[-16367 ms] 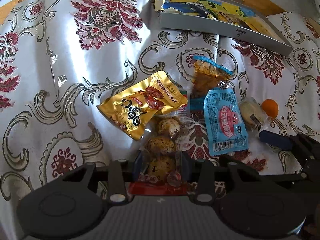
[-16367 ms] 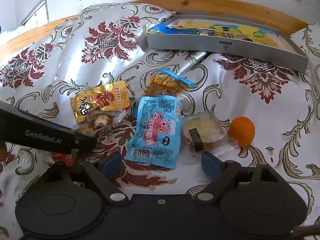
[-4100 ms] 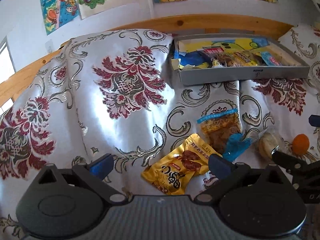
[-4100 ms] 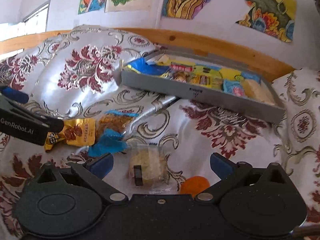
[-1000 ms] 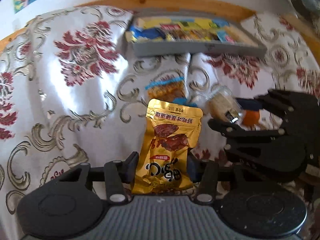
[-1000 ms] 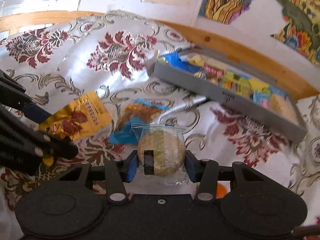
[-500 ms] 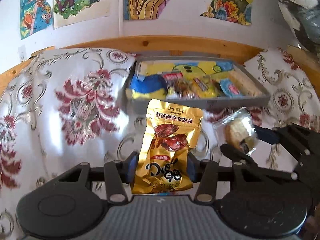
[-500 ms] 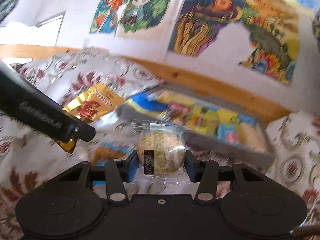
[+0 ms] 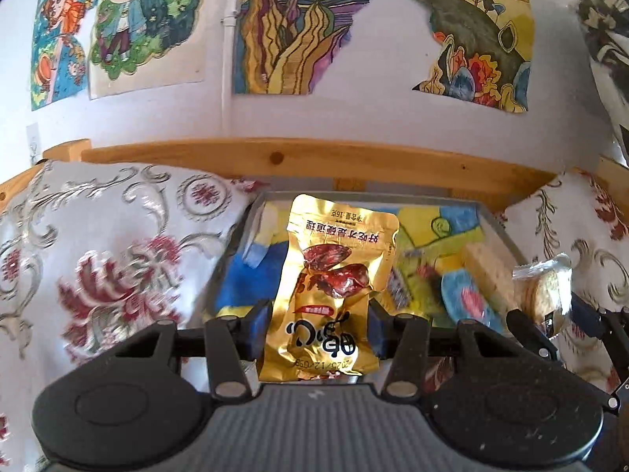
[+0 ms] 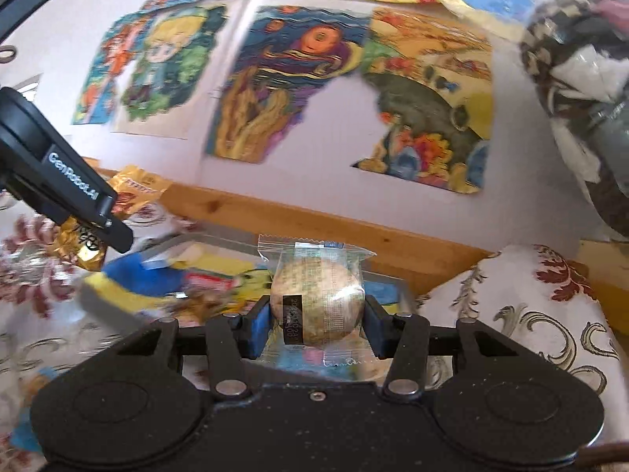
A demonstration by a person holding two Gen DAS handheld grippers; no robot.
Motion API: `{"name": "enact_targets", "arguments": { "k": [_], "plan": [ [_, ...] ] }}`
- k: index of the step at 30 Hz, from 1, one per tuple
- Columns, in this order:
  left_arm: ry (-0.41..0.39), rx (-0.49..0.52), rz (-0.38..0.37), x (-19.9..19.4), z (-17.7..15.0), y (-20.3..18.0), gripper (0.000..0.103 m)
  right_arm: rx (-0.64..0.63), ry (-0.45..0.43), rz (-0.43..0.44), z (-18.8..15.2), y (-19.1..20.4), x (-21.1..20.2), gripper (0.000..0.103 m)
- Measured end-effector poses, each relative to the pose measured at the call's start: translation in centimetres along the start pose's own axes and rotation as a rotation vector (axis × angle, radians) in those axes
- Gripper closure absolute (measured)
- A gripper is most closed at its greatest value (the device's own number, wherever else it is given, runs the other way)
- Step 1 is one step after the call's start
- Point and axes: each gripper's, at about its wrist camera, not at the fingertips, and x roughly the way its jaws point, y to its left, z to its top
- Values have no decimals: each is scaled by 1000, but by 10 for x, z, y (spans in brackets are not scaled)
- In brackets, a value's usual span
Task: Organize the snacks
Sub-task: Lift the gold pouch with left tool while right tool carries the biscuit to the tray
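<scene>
Carry phase: my left gripper (image 9: pixel 314 324) pinches the gold snack pouch (image 9: pixel 334 287), my right gripper (image 10: pixel 316 324) the wrapped round cake (image 10: pixel 316 306), both raised over the grey tray's (image 9: pixel 507 240) near edge for dropping in.

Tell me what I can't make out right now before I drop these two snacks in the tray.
- Tray floor under the gold packet, left wrist view: hidden by the packet held in the left tool.
- Tray contents, right wrist view: motion-blurred, and the wrapped cake in the right tool covers the middle.
- Snacks left on the bedspread: below both views, behind the tool bodies.
- Tray's near wall: hidden in both views.
</scene>
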Motion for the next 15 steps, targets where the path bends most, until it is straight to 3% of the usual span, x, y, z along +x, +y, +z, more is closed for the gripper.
{"name": "enact_targets", "arguments": {
  "k": [7,15],
  "plan": [
    [7,-3,-4,42,10,-26,49,46,36,2,-5,-14,36,53],
    [82,-34,18,84,7,-38,49,35,113,31,-15,-2,54,53]
  ]
}}
